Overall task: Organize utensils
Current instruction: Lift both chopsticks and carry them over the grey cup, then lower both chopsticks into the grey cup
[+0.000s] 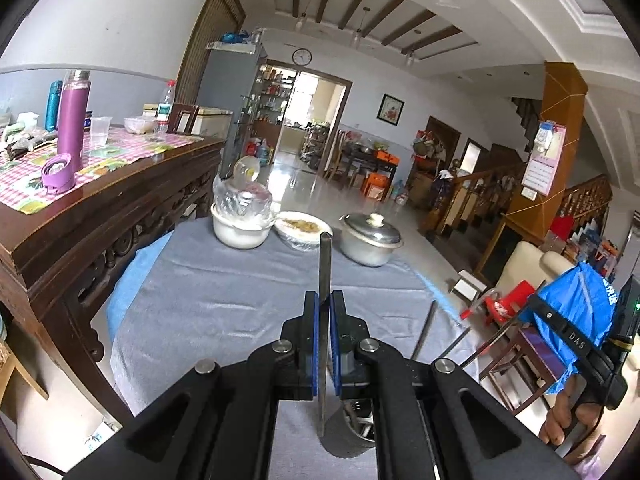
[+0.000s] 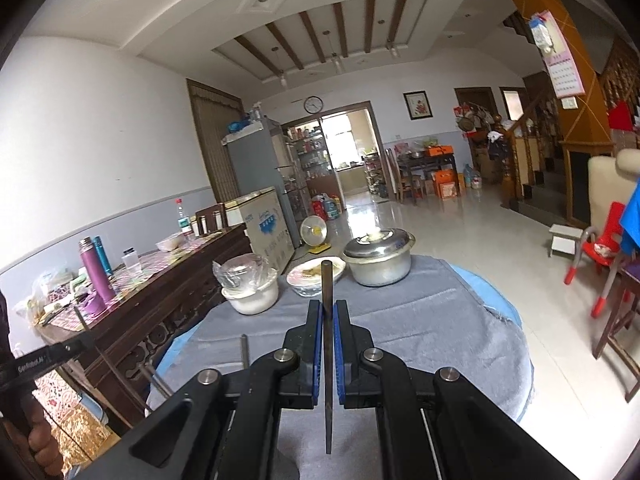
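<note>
In the left wrist view my left gripper [image 1: 324, 305] is shut on a dark chopstick [image 1: 325, 264] that stands upright between the blue pads. Its lower end hangs beside a dark cylindrical utensil holder [image 1: 347, 438] on the grey tablecloth [image 1: 208, 304]. Two more chopsticks [image 1: 426, 332] lie on the cloth to the right. In the right wrist view my right gripper [image 2: 329, 309] is shut on another dark chopstick [image 2: 326, 284], also upright. Loose chopsticks [image 2: 244, 352] lie on the cloth to its left. The holder is hidden in that view.
At the table's far side stand a white pot [image 1: 240, 232] with a plastic bag on top, a wrapped bowl [image 1: 302, 232] and a lidded metal pot [image 1: 370, 242]. A dark wooden sideboard [image 1: 100, 216] with flasks runs along the left. Chairs [image 2: 600, 256] stand on the right.
</note>
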`<state>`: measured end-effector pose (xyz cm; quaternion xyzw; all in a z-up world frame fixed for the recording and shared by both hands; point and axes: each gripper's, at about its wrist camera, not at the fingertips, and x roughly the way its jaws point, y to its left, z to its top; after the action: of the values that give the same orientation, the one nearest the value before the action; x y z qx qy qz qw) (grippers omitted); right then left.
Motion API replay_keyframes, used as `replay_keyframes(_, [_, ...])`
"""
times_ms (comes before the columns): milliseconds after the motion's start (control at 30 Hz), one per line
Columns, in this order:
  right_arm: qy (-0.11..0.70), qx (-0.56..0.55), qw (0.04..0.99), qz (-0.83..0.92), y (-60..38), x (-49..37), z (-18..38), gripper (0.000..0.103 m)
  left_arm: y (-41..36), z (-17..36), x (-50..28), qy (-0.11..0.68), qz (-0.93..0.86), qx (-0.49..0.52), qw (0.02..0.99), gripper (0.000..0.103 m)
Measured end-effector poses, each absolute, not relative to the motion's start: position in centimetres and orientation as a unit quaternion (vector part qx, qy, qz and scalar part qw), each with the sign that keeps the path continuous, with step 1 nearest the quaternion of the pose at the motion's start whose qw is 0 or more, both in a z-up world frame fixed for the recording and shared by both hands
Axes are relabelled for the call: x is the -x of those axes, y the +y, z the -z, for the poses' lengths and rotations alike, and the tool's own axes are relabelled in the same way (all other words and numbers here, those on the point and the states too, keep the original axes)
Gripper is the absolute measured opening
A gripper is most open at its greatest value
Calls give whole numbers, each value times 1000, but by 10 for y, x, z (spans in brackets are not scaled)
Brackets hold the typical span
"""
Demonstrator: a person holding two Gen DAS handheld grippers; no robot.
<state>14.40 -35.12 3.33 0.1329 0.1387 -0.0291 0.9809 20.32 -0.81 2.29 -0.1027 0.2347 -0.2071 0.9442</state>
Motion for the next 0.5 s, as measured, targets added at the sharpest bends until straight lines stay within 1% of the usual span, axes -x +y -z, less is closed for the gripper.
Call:
replay_keyframes(200, [126,-125,984,8,-341,-132,-47,6,-5,-38,-193,220,222,117,943,5])
replay_keyframes(500, [93,-121,988,-23,-325,-115,-66,6,-8,-46,-189,213,237,127,939,5])
